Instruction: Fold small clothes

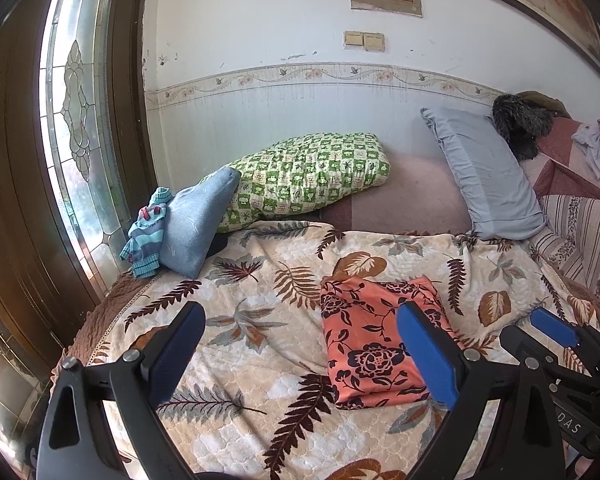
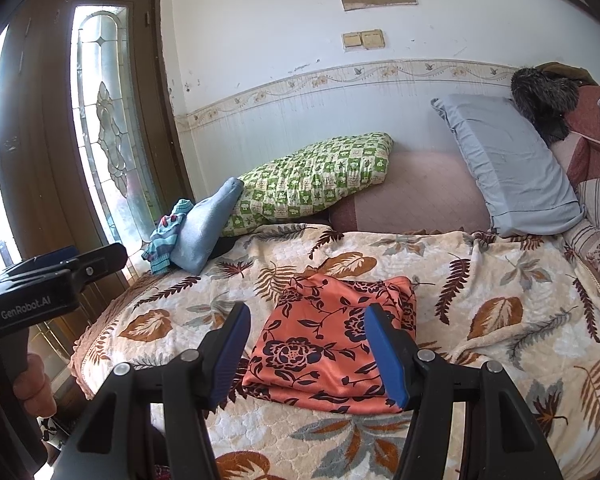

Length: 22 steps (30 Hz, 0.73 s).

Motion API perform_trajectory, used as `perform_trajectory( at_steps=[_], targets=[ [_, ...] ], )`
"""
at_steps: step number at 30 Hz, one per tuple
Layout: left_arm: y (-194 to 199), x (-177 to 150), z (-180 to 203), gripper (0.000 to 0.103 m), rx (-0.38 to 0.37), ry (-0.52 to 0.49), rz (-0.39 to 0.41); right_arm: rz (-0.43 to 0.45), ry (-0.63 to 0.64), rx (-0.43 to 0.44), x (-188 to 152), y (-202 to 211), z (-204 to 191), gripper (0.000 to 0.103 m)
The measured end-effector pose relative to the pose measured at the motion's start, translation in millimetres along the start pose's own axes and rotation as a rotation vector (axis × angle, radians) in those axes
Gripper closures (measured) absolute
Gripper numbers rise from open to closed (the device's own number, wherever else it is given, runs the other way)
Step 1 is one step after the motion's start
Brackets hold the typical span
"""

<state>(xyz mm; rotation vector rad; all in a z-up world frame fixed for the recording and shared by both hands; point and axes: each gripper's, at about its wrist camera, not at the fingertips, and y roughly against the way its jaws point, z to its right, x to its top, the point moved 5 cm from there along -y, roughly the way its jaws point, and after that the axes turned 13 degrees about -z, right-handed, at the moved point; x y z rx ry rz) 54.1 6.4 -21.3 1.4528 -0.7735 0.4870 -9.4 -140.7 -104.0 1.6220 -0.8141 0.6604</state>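
Two wide-jawed grippers (image 1: 300, 344) (image 2: 308, 344) above one folded orange garment (image 2: 332, 344).

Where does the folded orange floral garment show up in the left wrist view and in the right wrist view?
Left wrist: the orange floral garment lies right of centre on the leaf-print blanket, partly behind the right-hand blue finger.
Right wrist: the orange floral garment lies at lower centre, showing in the gap of the open jaws.
Shared landmark: the green checked pillow against the wall.
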Motion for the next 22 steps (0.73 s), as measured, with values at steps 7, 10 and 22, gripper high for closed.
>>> perform_trajectory(
  at_steps=[7,10,22],
  targets=[
    [-9,1,0,0.006,-0.015,0.005,-0.017,0.005,0.005,0.009,8,-3,0,0.039],
    [-13,3,-1,0.006,-0.034,0.018,-0.022,0.002,0.011,0.013,11,-6,-2,0.039],
    [-67,27,-43,0.000,-0.109,0.152,-0.064,0.004,-0.105,-0.054,30,-32,68,0.039]
  ],
)
